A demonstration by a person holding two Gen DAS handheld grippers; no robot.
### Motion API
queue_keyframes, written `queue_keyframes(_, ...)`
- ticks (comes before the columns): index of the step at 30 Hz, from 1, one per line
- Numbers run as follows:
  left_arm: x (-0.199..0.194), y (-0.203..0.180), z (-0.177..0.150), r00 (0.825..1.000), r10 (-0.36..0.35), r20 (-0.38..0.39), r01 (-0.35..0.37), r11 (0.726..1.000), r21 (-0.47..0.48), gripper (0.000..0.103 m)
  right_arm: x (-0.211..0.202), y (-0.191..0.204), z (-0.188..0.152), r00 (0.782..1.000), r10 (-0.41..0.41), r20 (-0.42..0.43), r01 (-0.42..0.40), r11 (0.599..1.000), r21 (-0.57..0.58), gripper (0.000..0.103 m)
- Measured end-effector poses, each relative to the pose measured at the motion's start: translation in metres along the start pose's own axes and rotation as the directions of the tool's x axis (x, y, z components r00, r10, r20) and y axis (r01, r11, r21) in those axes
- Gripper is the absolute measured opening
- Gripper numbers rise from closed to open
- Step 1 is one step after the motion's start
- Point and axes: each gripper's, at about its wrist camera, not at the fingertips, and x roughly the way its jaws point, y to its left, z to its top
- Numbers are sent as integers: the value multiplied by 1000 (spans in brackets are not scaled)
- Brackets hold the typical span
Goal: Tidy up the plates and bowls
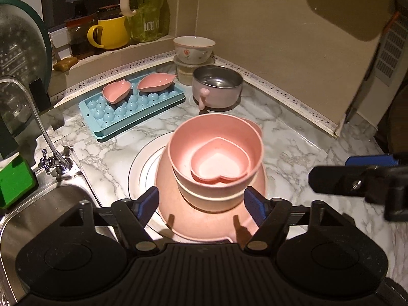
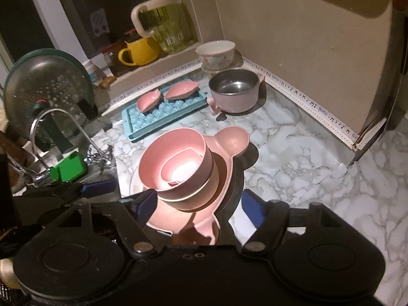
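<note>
- Kitchen corner, dim warm light; marble-pattern tabletop (image 1: 293, 148) running into beige walls, a steel sink (image 1: 46, 211) at the left edge of the left wrist view.
- Landmark: the pink stack (image 1: 215, 163), mid-tabletop just right of the sink.
- Stack, bottom up: white plate (image 1: 142, 168), pink eared plate (image 2: 229, 140), cream-rimmed bowl (image 1: 211, 199), pink round bowl (image 1: 183, 153), heart-shaped bowl (image 1: 219, 163) nested inside. Count: two plates, three bowls.
- Left tongs (image 1: 202, 205): wide apart, nothing between the pads. Stack lies straight ahead and below, roughly centred between the fingers.
- Right tongs (image 2: 199, 207): also wide, holding nothing. Stack sits ahead and left of centre, nearer its left finger.
- Both tongs come at the stack from the near side; left looks the better aligned. Neither pad appears to touch the dishes.
- Eared plate's long axis, ear to ear, runs near-to-far in the right wrist view: one ear toward the back wall, the other under the tongs.
- Behind the stack, to the left: blue ice tray (image 1: 132, 107) carrying two leaf-shaped pink dishes (image 1: 116, 91), side by side.
- Behind the stack, straight on: one steel-lined pot (image 1: 216, 89) with pink handle.
- Farther back, in the corner: one floral bowl (image 1: 193, 49) atop a clear container (image 1: 186, 72).
- Judgement: stack looks settled; leaf dishes, pot and floral bowl still stand loose, all beyond the stack from either hand.
</note>
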Motion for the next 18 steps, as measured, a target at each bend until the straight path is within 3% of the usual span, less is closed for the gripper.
queue_keyframes(8, -24, -13, -19, 999, -10, 43, 9, 1000, 19, 75, -30, -6, -23, 995, 34, 98, -32, 999, -20, 87)
queue_keyframes(10, -29, -16, -23, 999, -7, 54, 6, 1000, 23, 81, -37, -7, -30, 992, 38, 119, -36, 999, -24, 94)
queue_keyframes(15, -43, -22, -34, 996, -17, 92, 15, 1000, 27, 81, -52, -7, -46, 985, 47, 168, -39, 998, -53, 102)
queue_keyframes(18, -50, -26, -41, 993, -31, 117, 27, 999, 33, 91, -58, -11, -54, 979, 41, 199, -32, 998, -49, 102)
